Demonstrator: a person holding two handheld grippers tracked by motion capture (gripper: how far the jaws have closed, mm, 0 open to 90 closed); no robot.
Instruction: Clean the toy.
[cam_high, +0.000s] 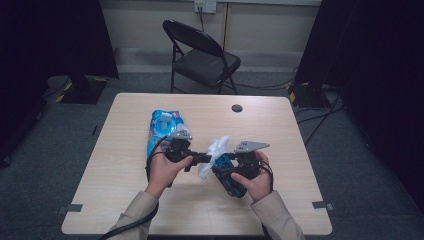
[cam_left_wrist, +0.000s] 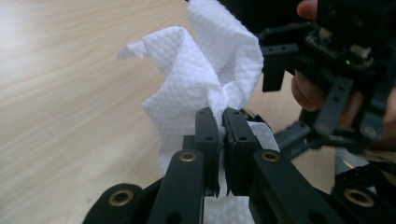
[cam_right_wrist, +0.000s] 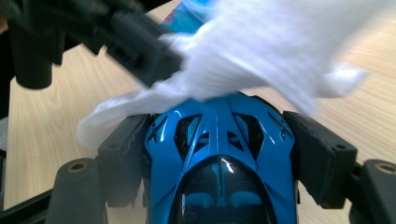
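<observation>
You are holding the glossy blue plastic toy car in your right gripper, its jaws clamped wide on the car's two flanks, lifted just above the pale wooden table and near the car's only neighbour, the blue wet-wipe packet lying behind it. Your left gripper is pinched tight on the crumpled white embossed wipe, which drapes over the car's nose.

The likeliest trouble is the grip on the car. The body is smooth and tapers toward the front, so if you press the wipe hard against the nose, the car could slide back or twist between the pads. Keep the strokes light and along the body, not across it. The second risk is the wipe: only a small fold sits between the left jaws, so a snag on the car's vents could pull the tissue free or tear it. The left jaw tips are also close to the car and may knock it.

The left gripper view shows how little tissue is actually pinched. The right gripper view shows the pads seated on both sides of the car and the wipe touching its nose. The high view alone places the car in front of the packet, well apart from the black round cap at the far edge.
</observation>
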